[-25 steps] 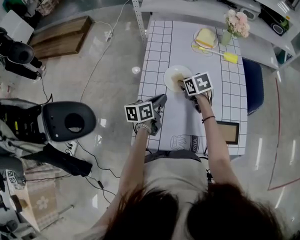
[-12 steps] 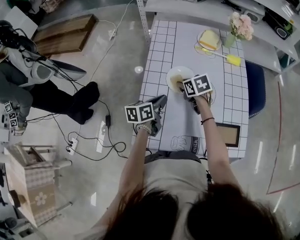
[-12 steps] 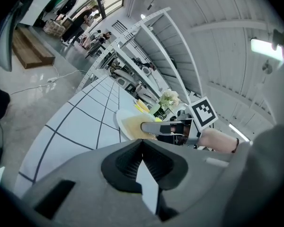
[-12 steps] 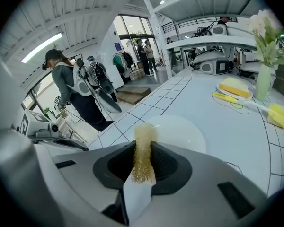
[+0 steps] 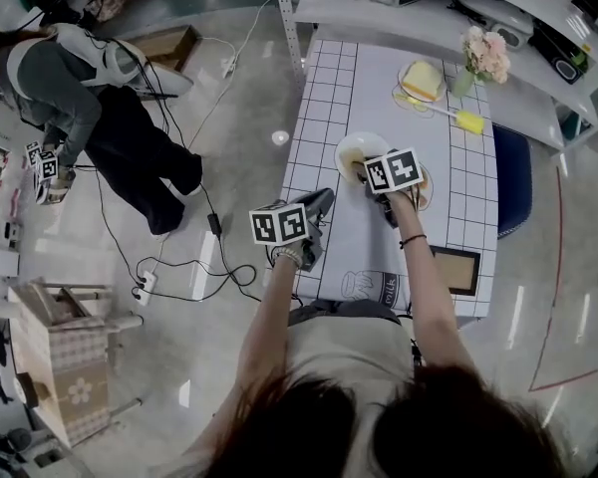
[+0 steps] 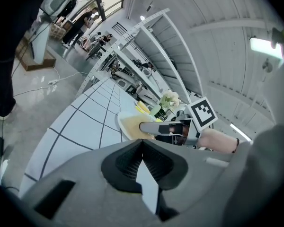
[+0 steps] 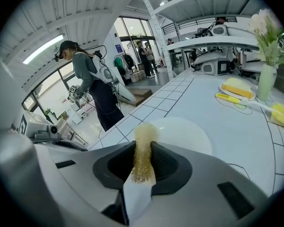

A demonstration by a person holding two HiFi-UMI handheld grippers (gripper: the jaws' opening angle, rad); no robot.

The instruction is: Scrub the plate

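A white plate (image 5: 356, 151) lies on the white gridded table (image 5: 324, 98); it also shows as the plate (image 7: 182, 132) just past my right jaws and as the plate (image 6: 128, 125) ahead of my left jaws. My right gripper (image 5: 368, 175) hovers at the plate's near edge, shut on a golden mesh scrubber (image 7: 143, 151) that sticks out towards the plate. My left gripper (image 5: 320, 201) stays at the table's left side, short of the plate, its jaws shut with nothing between them (image 6: 142, 144).
At the table's far end are a yellow sponge on a dish (image 5: 422, 79), a yellow-headed brush (image 5: 461, 119) and a vase of flowers (image 5: 477, 52). A dark frame (image 5: 453, 265) lies near the front right. A person (image 5: 90, 88) stands on the floor to the left, among cables.
Both grippers have held almost still beside the plate. The person on the floor to the left has moved and now stands bent over.
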